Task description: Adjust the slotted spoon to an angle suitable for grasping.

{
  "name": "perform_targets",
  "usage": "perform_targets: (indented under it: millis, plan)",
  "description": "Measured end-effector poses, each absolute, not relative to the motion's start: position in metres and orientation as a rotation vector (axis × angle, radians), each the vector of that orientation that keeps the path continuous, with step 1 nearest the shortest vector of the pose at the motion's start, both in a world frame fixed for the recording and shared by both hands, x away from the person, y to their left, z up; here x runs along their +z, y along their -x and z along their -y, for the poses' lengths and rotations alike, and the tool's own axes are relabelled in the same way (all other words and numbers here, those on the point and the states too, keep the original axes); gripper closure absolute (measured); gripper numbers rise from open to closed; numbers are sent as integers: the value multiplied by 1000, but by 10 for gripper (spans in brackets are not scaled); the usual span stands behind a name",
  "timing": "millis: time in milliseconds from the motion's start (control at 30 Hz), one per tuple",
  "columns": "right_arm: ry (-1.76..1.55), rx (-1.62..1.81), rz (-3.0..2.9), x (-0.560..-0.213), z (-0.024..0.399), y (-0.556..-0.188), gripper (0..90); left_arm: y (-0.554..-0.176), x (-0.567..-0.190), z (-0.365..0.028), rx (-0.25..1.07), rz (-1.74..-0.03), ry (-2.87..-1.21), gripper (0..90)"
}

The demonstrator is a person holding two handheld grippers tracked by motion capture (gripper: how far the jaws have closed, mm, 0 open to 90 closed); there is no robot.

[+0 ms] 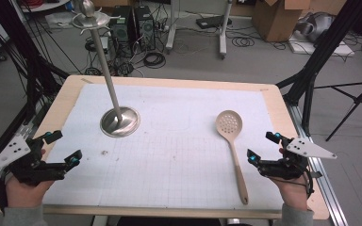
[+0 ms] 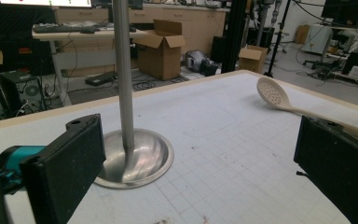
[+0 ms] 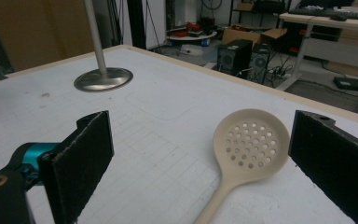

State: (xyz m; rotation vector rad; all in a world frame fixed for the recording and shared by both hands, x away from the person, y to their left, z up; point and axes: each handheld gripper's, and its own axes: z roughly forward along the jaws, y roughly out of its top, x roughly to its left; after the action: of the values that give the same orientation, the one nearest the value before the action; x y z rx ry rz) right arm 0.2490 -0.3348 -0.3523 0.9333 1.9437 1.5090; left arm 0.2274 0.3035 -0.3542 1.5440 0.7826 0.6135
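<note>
Left tongs (image 1: 63, 147) and right tongs (image 1: 262, 147) gape wide, empty, at near desk (image 1: 169, 82) edge. Slotted spoon (image 1: 232, 143) right of metal stand (image 1: 111, 92): handle near, perforated bowl far, long axis near-to-far. Stand's top cut off in both gripper views.

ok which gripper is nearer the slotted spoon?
The right gripper, beside the spoon handle at the table's right edge. The left gripper sits at the opposite edge, closer to the metal stand. Both are open, holding nothing.
</note>
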Motion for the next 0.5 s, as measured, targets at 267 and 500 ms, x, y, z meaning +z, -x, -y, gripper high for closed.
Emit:
perform_targets:
  millis: [267, 500]
  plan:
    - [-970, 1499, -1967, -367, 337, -257, 59, -230, -355, -298, 599, -773, -1555, 24]
    - [-1018, 1459, -2011, -379, 337, -265, 139, -232, -356, -295, 588, -768, -1569, 24]
